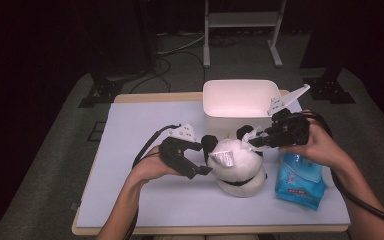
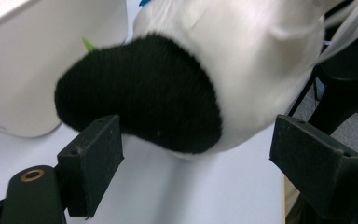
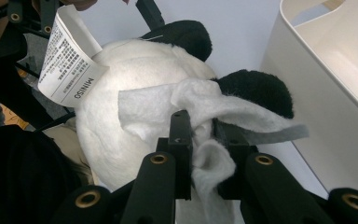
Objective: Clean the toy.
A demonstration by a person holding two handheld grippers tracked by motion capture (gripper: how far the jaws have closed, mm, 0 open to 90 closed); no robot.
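A white and black panda plush (image 1: pixel 237 167) lies on the white mat (image 1: pixel 145 195), with a paper label (image 1: pixel 223 159) on its head. My left gripper (image 1: pixel 204 157) stands open at the plush's left side. In the left gripper view its pads (image 2: pixel 93 154) sit apart below a black fuzzy part (image 2: pixel 144 93) without pressing on it. My right gripper (image 1: pixel 254 141) comes in from the right, shut on a crumpled white wipe (image 3: pixel 168 100). The wipe lies against the top of the plush's white head (image 3: pixel 112 135), beside a black ear (image 3: pixel 256 88) and the printed label (image 3: pixel 67 65).
A white plastic bin (image 1: pixel 235 97) stands just behind the plush, close to both grippers. A blue pack of wipes (image 1: pixel 300 180) lies on the mat at the right, under the right forearm. The table's edges run close at the front and the left.
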